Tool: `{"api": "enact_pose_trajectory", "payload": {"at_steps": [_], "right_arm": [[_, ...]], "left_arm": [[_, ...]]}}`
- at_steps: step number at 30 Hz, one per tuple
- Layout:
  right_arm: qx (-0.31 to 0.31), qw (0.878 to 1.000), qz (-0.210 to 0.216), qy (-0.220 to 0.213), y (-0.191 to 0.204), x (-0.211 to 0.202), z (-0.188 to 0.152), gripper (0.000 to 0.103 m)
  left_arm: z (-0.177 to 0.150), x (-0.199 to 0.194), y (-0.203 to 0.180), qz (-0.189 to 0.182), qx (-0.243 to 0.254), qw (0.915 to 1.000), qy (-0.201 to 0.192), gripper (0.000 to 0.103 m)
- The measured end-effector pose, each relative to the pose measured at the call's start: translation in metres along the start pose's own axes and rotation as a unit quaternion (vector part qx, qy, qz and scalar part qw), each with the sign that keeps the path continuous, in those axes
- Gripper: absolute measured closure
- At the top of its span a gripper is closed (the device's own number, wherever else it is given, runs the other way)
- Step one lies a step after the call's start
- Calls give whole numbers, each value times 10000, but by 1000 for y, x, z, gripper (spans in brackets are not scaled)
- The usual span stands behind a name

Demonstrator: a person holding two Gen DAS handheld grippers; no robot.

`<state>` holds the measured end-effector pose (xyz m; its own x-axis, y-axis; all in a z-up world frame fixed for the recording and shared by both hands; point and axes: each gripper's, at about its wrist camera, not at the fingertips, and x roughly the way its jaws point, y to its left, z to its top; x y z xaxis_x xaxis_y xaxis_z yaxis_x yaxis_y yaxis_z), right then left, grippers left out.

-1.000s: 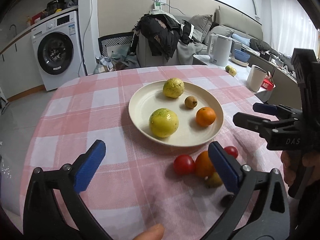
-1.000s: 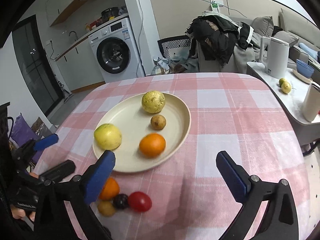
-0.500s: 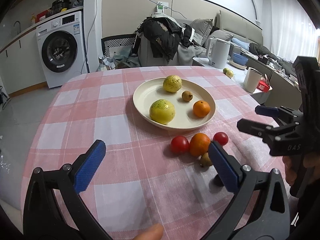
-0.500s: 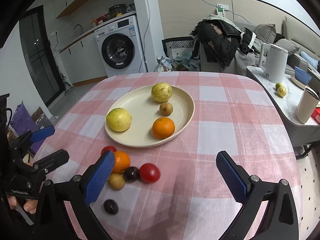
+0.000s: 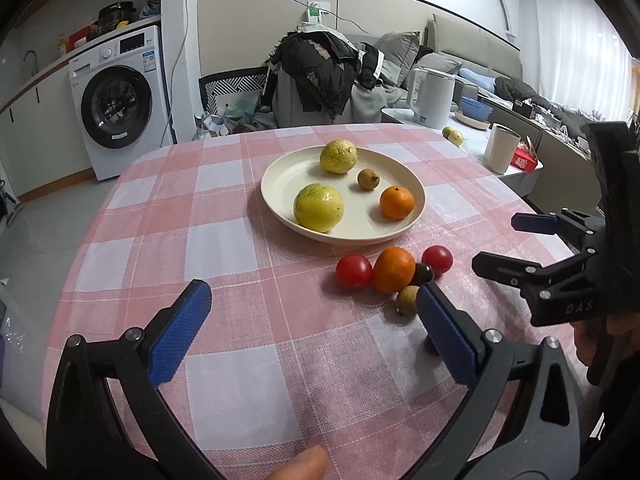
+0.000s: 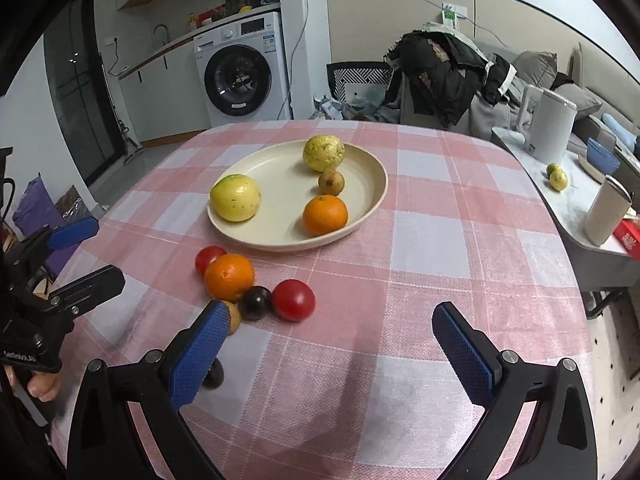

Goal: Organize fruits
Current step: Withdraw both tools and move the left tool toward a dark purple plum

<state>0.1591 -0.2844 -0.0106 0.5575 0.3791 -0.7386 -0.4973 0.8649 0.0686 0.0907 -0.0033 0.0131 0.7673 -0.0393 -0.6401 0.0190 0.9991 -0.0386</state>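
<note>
Left gripper [image 5: 316, 324] and right gripper [image 6: 330, 346] both spread wide, gripping nothing, low in frame; loose orange [image 6: 229, 277] mid-frame. Cream plate [image 6: 280, 240] above, bearing four fruits.

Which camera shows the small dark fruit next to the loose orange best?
The right wrist view: the small dark fruit sits unobstructed between the loose orange and a red tomato. In the left wrist view it is mostly hidden behind the orange.

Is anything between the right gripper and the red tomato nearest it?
Nothing visible: the open right gripper faces the round red tomato across bare checked tablecloth; a dark plum touches the tomato's left side.
</note>
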Motion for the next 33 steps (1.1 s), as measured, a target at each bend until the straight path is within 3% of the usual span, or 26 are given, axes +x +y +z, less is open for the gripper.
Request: {"api": "enact_pose_trajectory", "payload": {"at_steps": [33], "right_arm": [[-214, 9984, -81, 517, -9, 12, -7, 0]], "left_arm": [[-25, 39, -46, -548, 421, 9941, 839, 1]]}}
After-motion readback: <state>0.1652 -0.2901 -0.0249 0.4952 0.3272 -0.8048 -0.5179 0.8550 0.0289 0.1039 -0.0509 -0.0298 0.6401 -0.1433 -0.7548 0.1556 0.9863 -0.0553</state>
